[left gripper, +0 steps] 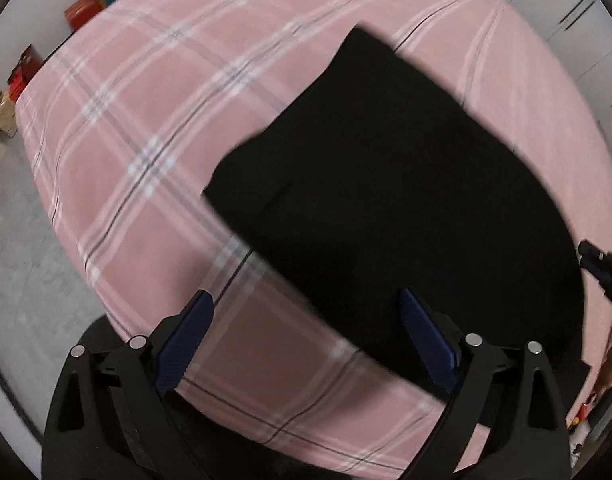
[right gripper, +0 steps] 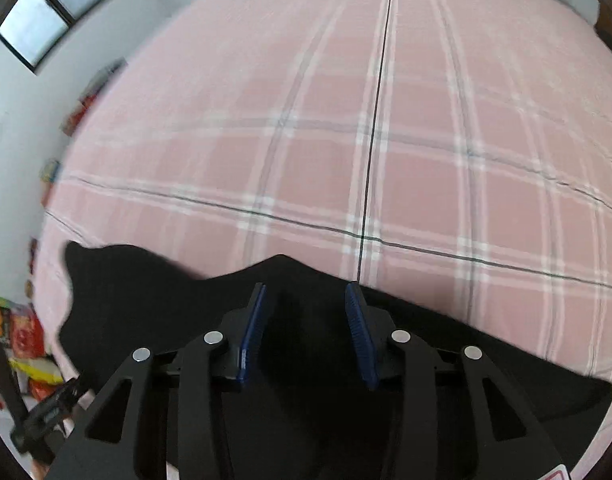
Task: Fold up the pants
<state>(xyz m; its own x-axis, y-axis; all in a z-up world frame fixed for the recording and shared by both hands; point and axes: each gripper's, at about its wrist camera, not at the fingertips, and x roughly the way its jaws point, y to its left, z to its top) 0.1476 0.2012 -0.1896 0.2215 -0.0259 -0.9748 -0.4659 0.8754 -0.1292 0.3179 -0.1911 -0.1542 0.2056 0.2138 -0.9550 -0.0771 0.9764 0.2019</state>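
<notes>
Pants [left gripper: 386,200] lie bunched on the bed [left gripper: 146,140] ahead of both claws, left claw [left gripper: 306,308] and right claw [right gripper: 306,300], both gaping, empty; grabbing one layer could undo the fold.

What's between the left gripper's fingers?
In the left wrist view, the open left gripper frames pink sheet and the black pants' near edge.

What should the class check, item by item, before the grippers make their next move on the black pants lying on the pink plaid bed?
1. Left gripper open, holding nothing: ok.
2. Right gripper open, holding nothing: ok.
3. Black pants lying on the pink plaid bed sheet, not hanging off it: ok.
4. Pants already folded into a compact shape: cannot tell, fabric too dark.
5. Sharp view of the pants' edges: not ok, both pictures blurred.
</notes>
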